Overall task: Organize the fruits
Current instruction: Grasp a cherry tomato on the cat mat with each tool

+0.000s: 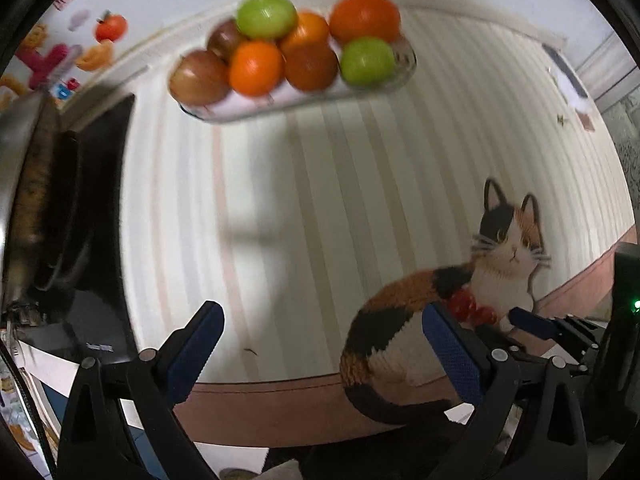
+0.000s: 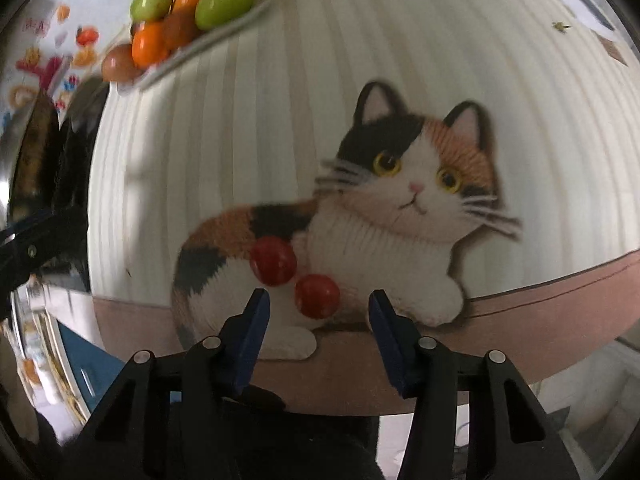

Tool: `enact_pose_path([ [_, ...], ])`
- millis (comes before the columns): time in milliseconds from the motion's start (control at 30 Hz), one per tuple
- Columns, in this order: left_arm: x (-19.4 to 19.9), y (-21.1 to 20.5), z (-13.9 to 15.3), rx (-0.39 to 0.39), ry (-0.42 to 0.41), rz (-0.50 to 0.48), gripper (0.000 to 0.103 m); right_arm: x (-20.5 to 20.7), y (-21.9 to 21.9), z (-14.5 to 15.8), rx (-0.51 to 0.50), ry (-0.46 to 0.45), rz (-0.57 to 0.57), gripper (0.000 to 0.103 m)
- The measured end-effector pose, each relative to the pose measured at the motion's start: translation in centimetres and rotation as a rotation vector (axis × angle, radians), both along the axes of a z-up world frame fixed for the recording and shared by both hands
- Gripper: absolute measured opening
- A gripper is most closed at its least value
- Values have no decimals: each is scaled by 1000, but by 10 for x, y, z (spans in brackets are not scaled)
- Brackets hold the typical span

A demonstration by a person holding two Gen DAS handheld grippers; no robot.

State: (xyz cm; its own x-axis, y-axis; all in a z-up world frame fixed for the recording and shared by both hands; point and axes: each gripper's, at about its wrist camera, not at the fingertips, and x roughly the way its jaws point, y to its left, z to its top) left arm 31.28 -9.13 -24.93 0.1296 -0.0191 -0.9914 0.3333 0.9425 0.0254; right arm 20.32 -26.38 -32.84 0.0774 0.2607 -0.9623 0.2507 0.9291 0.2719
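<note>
Orange, green and reddish-brown fruits (image 1: pixel 288 52) sit piled on a plate (image 1: pixel 240 110) at the far left of your striped cat-print mat (image 1: pixel 320 200). Your left gripper (image 1: pixel 320 344) is spread wide over bare mat. To its right, two red fruits (image 2: pixel 296 276) lie on the printed cat, and your right gripper (image 2: pixel 316 312), jaws apart, touches neither.

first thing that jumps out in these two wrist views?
The calico cat picture printed on the striped mat, filling the middle of the right wrist view. Two small red fruits lie on the cat's body, just ahead of the right gripper. At the mat's far edge, a tray heaped with orange, green and brownish fruit.
</note>
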Motion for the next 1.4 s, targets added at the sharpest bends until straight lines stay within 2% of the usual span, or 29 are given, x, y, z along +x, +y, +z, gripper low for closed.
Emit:
enact_pose_path([
  [133,-1,-7,-13,-3,35,-13,102,-3,3,-14,5,1,16,29],
  [367,-2,-28,-25,-29,71,-53,102,-14,-24,-5,-17,-60,-58,28],
  [633,-23,-82,-46,-50,107,-183,100,-22,-70,7,-37,-85,-160,28],
  [733,-30,-98,-60,-43,133,-220,87,-24,-81,8,-40,-76,-178,28],
  [767,-31,-102,-64,-38,140,-228,77,-26,-84,7,-41,-72,-182,28],
  [800,-34,-105,-66,-33,145,-236,73,-29,-86,6,-40,-71,-189,28],
  [1033,-42,-113,-78,-44,170,-246,53,-32,-83,2,-38,-64,-211,28],
  [1100,-41,-118,-80,-47,171,-250,40,-34,-84,1,-37,-63,-216,28],
  [1300,-42,-116,-85,-61,177,-267,27,-29,-84,2,-39,-67,-221,28],
  [1400,-45,-119,-83,-63,172,-273,26,-29,-84,4,-40,-71,-224,28],
])
